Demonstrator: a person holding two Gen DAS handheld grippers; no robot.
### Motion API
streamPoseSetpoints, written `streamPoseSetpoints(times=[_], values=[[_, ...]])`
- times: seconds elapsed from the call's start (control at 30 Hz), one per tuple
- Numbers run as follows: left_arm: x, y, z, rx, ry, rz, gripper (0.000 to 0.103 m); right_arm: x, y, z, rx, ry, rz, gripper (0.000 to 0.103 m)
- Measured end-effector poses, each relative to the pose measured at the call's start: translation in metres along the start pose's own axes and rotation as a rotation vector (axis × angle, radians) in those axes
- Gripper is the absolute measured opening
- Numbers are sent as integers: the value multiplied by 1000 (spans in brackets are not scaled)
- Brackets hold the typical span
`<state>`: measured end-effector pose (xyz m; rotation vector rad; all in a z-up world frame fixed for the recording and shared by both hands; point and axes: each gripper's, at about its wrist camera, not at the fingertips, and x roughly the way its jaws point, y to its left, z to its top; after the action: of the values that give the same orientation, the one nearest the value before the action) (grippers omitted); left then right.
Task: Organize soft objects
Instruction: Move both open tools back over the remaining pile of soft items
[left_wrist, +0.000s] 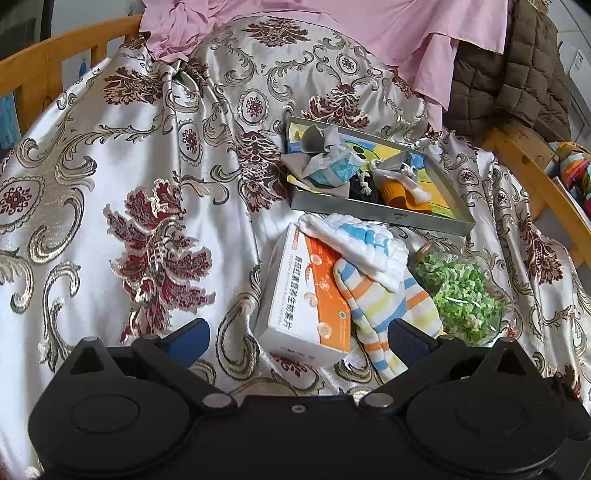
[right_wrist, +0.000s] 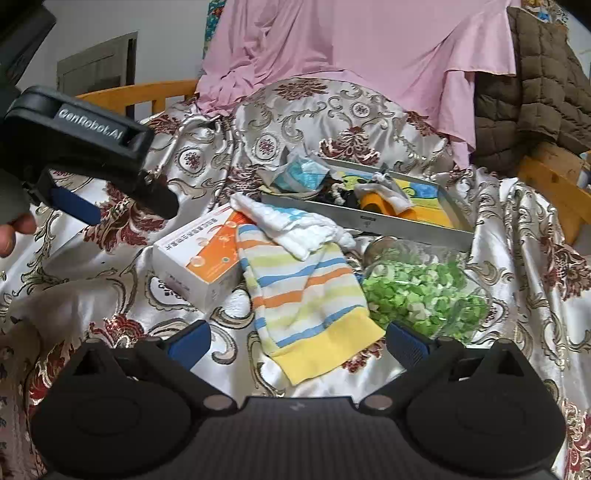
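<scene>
A striped sock (right_wrist: 310, 295) with a yellow cuff lies on the patterned satin cloth; it also shows in the left wrist view (left_wrist: 380, 306). A white and blue folded cloth (right_wrist: 295, 229) (left_wrist: 365, 247) lies across its far end. Behind them a metal tray (right_wrist: 406, 225) (left_wrist: 388, 216) holds several socks and rags. My right gripper (right_wrist: 297, 338) is open, its jaws either side of the sock's cuff, empty. My left gripper (left_wrist: 299, 338) is open and empty above the white and orange box (left_wrist: 306, 295); it also shows in the right wrist view (right_wrist: 122, 206).
The box (right_wrist: 199, 266) lies left of the sock. A glass jar of green pieces (right_wrist: 424, 291) (left_wrist: 461, 291) lies on its side to the right. A pink sheet (right_wrist: 351, 55) and a brown quilted coat (right_wrist: 535, 92) hang behind. A wooden rail (left_wrist: 55, 62) rims the bed.
</scene>
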<state>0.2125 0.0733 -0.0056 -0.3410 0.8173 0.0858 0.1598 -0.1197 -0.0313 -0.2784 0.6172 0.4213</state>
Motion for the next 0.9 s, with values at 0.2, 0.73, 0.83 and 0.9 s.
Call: streamPoseSetpoints(times=[0.2, 0.73, 0.83, 0.9], values=[[10, 5, 20, 4, -76, -27, 102, 8, 1, 2, -58, -48, -16, 103], [85, -27, 73, 202, -81, -205, 102, 75, -12, 17, -255, -80, -1, 103], [104, -38, 77, 291, -36, -205, 102, 84, -14, 21, -290, -84, 60, 103], [115, -42, 80, 330, -13, -204, 102, 88, -12, 22, -322, -91, 86, 103]])
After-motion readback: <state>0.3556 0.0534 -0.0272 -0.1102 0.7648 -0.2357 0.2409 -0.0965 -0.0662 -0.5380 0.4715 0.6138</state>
